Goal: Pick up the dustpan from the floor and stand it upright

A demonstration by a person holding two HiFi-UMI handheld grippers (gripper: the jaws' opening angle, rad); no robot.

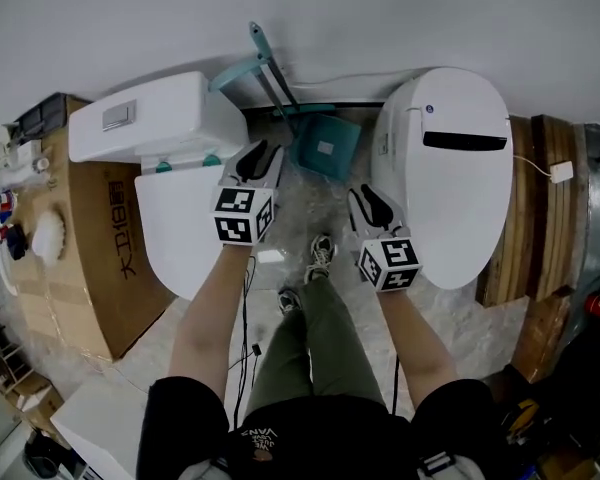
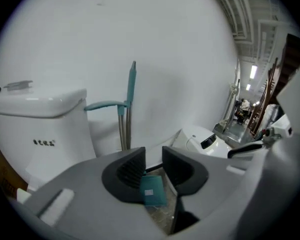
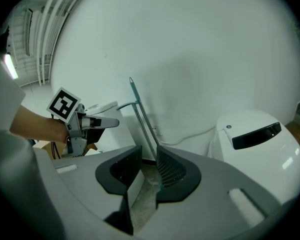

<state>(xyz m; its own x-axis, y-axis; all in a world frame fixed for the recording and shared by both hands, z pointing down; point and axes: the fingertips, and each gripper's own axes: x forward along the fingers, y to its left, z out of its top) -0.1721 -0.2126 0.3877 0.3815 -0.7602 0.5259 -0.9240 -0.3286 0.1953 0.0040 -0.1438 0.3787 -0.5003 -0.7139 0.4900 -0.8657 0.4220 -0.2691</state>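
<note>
The teal dustpan (image 1: 325, 146) stands upright on the stone floor, its long handle (image 1: 265, 63) leaning against the white wall between two toilets. My left gripper (image 1: 260, 158) hovers just left of it, jaws open and empty. In the left gripper view the dustpan's pan (image 2: 152, 190) shows far off through the gap of that gripper (image 2: 154, 164), and the handle (image 2: 130, 99) rises above. My right gripper (image 1: 372, 203) hangs lower right of the pan, open with nothing held. The right gripper view looks past its jaws (image 3: 149, 166) at the handle (image 3: 142, 119) and at the left gripper (image 3: 85, 124).
A white toilet with a tank (image 1: 150, 118) stands left of the dustpan and a white tankless toilet (image 1: 460, 168) to the right. A cardboard box (image 1: 90, 258) lies at the left, wooden boards (image 1: 540, 208) at the right. The person's shoe (image 1: 322, 253) is on the floor below.
</note>
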